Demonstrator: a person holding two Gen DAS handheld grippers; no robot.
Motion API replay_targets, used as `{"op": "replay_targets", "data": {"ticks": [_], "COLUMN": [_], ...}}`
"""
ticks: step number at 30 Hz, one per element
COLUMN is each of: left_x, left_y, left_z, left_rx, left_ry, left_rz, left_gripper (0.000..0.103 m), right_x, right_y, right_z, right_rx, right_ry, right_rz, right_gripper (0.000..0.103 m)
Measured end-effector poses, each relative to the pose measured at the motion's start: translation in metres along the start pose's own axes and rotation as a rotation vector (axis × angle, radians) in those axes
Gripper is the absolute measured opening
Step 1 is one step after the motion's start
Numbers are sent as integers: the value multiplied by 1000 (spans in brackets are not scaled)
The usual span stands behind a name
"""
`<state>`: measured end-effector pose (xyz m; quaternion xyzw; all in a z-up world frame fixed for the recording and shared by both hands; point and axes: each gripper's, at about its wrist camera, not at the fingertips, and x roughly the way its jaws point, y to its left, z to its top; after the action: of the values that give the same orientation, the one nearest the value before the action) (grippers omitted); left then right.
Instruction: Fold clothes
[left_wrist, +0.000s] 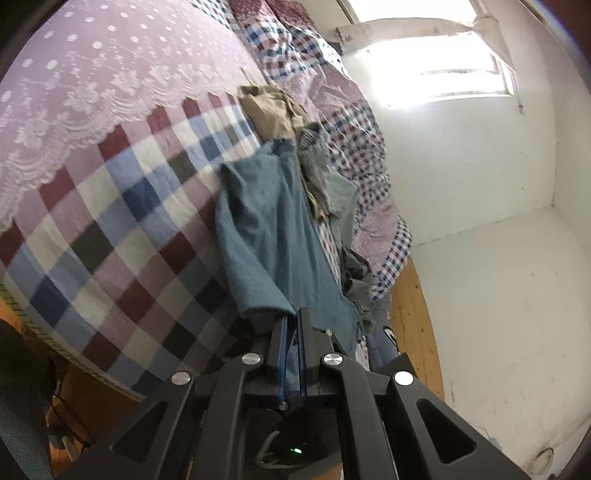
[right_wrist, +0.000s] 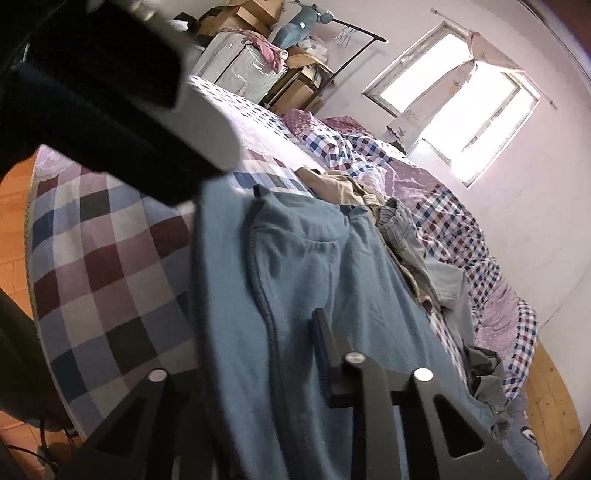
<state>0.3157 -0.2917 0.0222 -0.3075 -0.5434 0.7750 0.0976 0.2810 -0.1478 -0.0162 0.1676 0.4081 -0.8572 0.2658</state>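
The blue fleece garment (left_wrist: 266, 236), soft and creased, is clenched by the left tool (left_wrist: 292, 321) over the checked bed (left_wrist: 110, 236); the right tool's (right_wrist: 258, 354) grip cannot be told.

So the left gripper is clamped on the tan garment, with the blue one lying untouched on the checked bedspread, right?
Not quite. The left wrist view shows the left gripper shut on the blue fleece garment. The crumpled tan garment lies untouched farther up the checked bedspread.

Both wrist views look close along the blue garment (left_wrist: 266, 236) toward the window (right_wrist: 461, 110).
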Motion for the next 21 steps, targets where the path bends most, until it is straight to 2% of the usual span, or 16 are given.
{"op": "replay_targets", "data": {"ticks": [2,5,7,9,13,16,21], "left_x": [-6,-17,-21,-20,-8,6,40], "left_y": [0,-3,-7,-14,-27,-26,-12], "left_z": [4,12,20,29,47,67,102], "left_rx": [0,22,39,57,134,150,178], "left_ry": [-27,-78,-99,-90,-58,-40,16], "left_rz": [18,40,2,-53,-9,25,117], "left_gripper": [3,20,57,68,75,78,79], "right_x": [0,0,0,3,1,-3,-9], "right_y": [-1,-4,-9,-17,-21,-21,-32], "right_z": [-1,-3,-4,-6,-6,-5,-2], "right_rx": [12,34,65,89,110,125,156], "right_ry": [2,3,6,9,10,5,-6], "right_rz": [19,54,90,113,133,144,163], "right_gripper": [15,12,12,11,8,8,7]}}
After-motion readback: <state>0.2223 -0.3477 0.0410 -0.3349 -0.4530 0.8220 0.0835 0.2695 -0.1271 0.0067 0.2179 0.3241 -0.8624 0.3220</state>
